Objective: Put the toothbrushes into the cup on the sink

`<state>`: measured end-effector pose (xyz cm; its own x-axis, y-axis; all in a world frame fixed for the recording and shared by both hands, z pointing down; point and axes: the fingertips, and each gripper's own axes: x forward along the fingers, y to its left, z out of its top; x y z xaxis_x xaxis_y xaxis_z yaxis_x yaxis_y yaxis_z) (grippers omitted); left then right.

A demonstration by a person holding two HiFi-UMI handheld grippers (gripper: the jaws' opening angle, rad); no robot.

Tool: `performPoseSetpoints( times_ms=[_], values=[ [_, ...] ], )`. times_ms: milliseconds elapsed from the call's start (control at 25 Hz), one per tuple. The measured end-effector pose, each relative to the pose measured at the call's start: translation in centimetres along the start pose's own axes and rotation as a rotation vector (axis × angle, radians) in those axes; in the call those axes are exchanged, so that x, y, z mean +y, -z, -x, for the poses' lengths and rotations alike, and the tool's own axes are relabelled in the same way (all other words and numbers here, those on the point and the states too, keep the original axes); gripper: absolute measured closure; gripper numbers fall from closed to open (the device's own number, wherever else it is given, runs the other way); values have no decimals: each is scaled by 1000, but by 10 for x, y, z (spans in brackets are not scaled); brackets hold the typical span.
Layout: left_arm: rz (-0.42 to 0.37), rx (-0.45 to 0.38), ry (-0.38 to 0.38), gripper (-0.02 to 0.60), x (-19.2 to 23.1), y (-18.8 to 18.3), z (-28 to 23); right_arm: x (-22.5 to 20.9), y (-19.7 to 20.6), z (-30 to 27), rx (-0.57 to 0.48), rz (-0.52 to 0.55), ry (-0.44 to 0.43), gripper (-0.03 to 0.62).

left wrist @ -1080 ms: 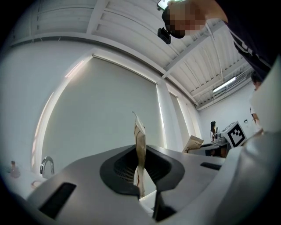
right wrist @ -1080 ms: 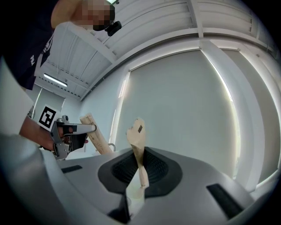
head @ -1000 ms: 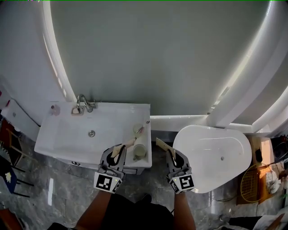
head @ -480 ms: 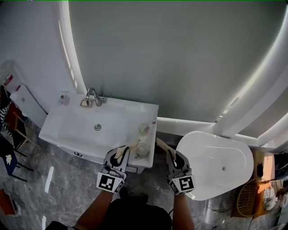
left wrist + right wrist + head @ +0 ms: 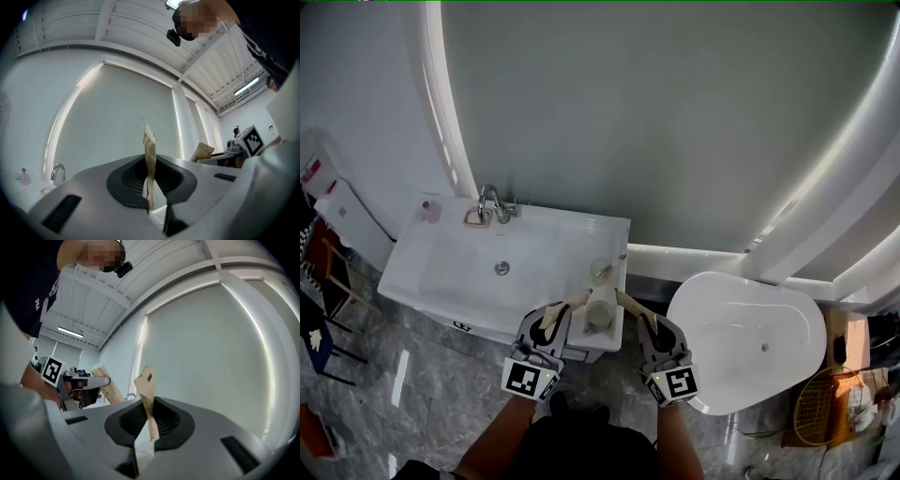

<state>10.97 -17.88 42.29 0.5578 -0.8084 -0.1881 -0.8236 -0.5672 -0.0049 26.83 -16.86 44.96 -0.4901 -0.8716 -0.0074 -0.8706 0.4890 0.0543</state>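
A pale cup [image 5: 598, 310] stands on the right ledge of the white sink [image 5: 459, 272]. Behind it is a second cup [image 5: 600, 270] holding a pink toothbrush [image 5: 615, 260]. My left gripper [image 5: 553, 317] is shut on a beige paper-wrapped toothbrush [image 5: 570, 301] [image 5: 149, 157], whose tip points at the near cup from the left. My right gripper [image 5: 648, 324] is shut on another wrapped toothbrush [image 5: 630, 305] [image 5: 146, 392], its tip close to the cup's right side. Each gripper view shows the other gripper [image 5: 244, 142] [image 5: 71, 382] with its pack.
A chrome faucet [image 5: 492, 202] and a small pink bottle [image 5: 428, 208] sit at the sink's back, with the drain [image 5: 502, 268] mid-basin. A white oval tub [image 5: 745, 342] lies to the right. A wire basket [image 5: 820, 405] stands at the far right, dark chairs [image 5: 319, 309] at the left.
My right gripper has moved left, bringing its wrapped toothbrush closer to the cup. The left gripper has kept its place beside the cup. The head view has shifted a little.
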Motion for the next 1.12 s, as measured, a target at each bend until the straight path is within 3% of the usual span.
performPoseSetpoints(
  times_ms=[320, 640, 1120],
  values=[
    [-2, 7, 8, 534, 9, 28, 6, 3, 27, -4, 17, -4, 17, 545],
    [12, 11, -36, 534, 29, 63, 20, 8, 67, -13, 44, -22, 14, 545],
    [11, 5, -58, 534, 50, 75, 15, 14, 92, -35, 69, -35, -10, 546]
  ],
)
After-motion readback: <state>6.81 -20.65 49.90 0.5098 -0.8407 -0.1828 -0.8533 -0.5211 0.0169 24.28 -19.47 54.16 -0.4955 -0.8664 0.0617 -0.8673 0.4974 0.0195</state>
